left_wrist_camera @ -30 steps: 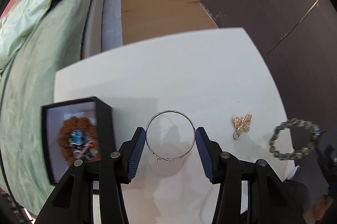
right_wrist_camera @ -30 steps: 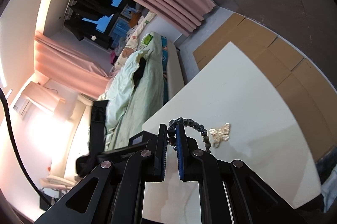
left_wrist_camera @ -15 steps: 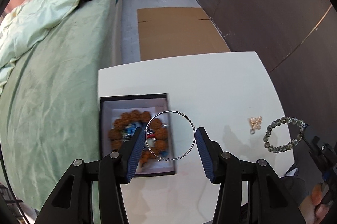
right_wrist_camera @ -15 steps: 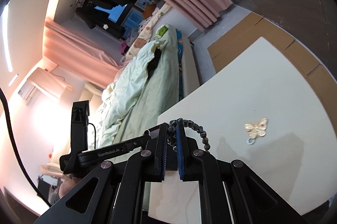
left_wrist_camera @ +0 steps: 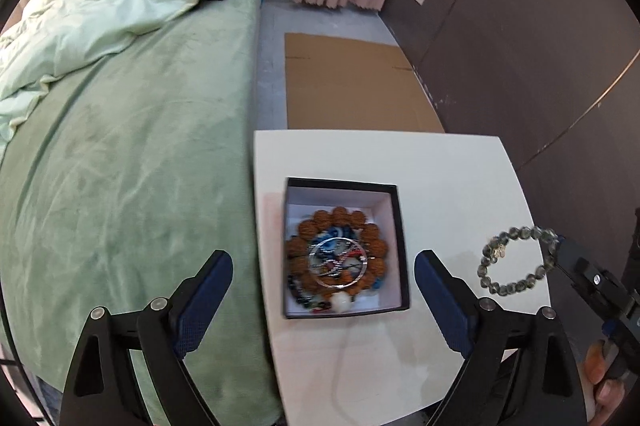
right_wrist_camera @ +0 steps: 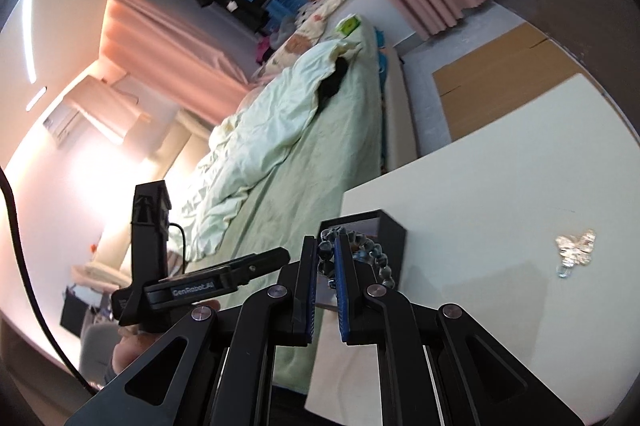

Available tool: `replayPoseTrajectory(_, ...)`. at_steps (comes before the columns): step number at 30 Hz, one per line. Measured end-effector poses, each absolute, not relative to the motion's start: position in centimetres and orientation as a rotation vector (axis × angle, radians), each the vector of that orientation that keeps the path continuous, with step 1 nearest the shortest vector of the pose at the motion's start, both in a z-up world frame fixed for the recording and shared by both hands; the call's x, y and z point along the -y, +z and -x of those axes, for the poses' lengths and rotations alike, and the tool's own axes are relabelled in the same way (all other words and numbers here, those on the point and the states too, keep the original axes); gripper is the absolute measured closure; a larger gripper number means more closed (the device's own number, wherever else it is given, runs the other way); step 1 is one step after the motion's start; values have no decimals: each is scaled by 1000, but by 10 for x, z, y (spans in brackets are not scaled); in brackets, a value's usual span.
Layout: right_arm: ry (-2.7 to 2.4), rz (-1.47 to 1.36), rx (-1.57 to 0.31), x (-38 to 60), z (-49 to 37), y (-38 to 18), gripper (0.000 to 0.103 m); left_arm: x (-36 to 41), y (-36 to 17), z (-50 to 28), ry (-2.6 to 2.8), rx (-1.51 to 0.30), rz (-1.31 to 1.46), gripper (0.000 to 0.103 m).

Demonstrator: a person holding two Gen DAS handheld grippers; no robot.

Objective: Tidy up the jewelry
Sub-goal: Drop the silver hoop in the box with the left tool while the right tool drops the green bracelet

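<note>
A black jewelry box with a white lining stands on the white table. Inside lie a brown bead bracelet and a thin silver bangle on top of it. My left gripper is open wide, high above the box, and empty. My right gripper is shut on a dark green bead bracelet, which also shows in the left wrist view, held in the air right of the box. A gold butterfly brooch lies on the table.
A bed with a green cover runs along the table's left edge. Flat cardboard lies on the floor beyond the table. A dark wall stands to the right.
My left gripper opened and let the silver bangle drop into the box, then rose higher. My right gripper moved left toward the box with the bead bracelet.
</note>
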State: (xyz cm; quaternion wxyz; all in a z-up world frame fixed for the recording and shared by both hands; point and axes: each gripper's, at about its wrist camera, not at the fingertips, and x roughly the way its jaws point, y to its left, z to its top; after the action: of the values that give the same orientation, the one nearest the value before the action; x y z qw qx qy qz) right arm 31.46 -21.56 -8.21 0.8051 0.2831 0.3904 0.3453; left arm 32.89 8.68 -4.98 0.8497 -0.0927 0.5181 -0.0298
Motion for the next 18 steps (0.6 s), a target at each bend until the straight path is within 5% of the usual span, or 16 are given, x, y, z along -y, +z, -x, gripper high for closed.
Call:
replayPoseTrajectory(13,861,-547,-900,140,-332,-75,89,-141,-31,-301,2,-1015,242,10)
replayPoseTrajectory(15,862,-536,-941,133,-335,-76,42,-143,-27,-298,8,-999,241,10)
replayPoseTrajectory(18,801,-518,-923,145,-330,-73,32,-140,-23,-297,-3,-991,237,10)
